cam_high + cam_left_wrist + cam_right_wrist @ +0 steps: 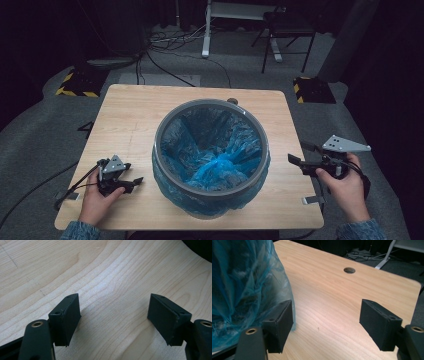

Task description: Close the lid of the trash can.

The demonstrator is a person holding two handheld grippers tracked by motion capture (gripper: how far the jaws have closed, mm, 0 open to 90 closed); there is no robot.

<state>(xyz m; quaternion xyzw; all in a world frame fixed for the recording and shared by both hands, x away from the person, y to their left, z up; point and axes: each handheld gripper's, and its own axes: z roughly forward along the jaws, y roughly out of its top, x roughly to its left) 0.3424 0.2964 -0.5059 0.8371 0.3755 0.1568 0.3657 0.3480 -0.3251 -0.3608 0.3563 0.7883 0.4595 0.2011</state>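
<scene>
A round grey bin [171, 118] stands in the middle of the wooden table [125, 115]. A blue plastic bag [215, 165] lines it and hangs over the rim down the outside. My left gripper [131, 173] rests low near the table's front left, open, with bare wood between its pads [65, 317]. My right gripper [300, 154] is held at the table's right edge, open and empty. In the right gripper view the blue bag [242, 290] bulges just left of the left pad [279, 325].
A cable hole [349, 270] pierces the table near its far right. Beyond the table lie floor cables [170, 40], a chair [287, 30] and a white desk leg [206, 30]. Yellow-black striped blocks [75, 85] sit on the floor at both far corners.
</scene>
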